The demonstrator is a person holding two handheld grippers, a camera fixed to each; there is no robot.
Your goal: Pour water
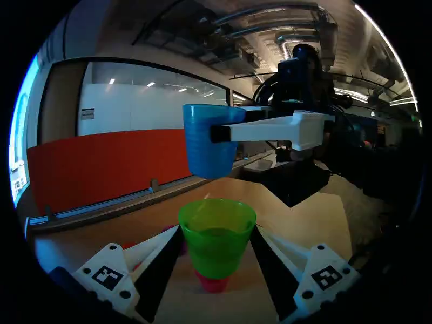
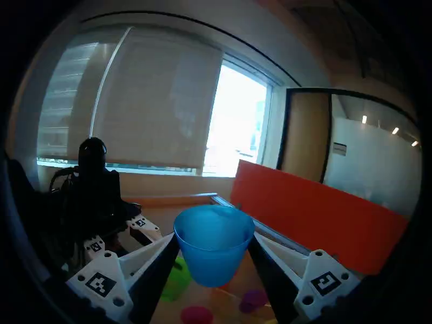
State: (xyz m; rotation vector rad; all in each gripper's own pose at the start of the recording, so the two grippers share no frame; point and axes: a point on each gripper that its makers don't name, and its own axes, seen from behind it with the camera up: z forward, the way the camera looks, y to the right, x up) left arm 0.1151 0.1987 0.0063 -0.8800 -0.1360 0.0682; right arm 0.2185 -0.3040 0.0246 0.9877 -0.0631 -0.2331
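1. Starting on your left: the left gripper (image 1: pixel 217 231) has its jaws clamped on the green cup (image 1: pixel 217 251), one finger on each side. The cup is upright and low over the table (image 1: pixel 318 227). That fits a receiver: mouth up, held steady.
2. The blue cup (image 1: pixel 208 141) hangs above and a bit beyond it, well apart and upright too, so nothing's pouring yet imo.
3. Your right gripper (image 2: pixel 213 243) reaches in from the right, jaws squeezing the blue cup by its sides. That leaves the rim free for tipping.
4. Can't tell if the blue one has water in it. The green one shows a darker band partway down, which might be liquid.
5. The pink cup (image 1: pixel 213 283) and purple cup (image 2: pixel 252 299) sit on the table below, so aim the tilt carefully.
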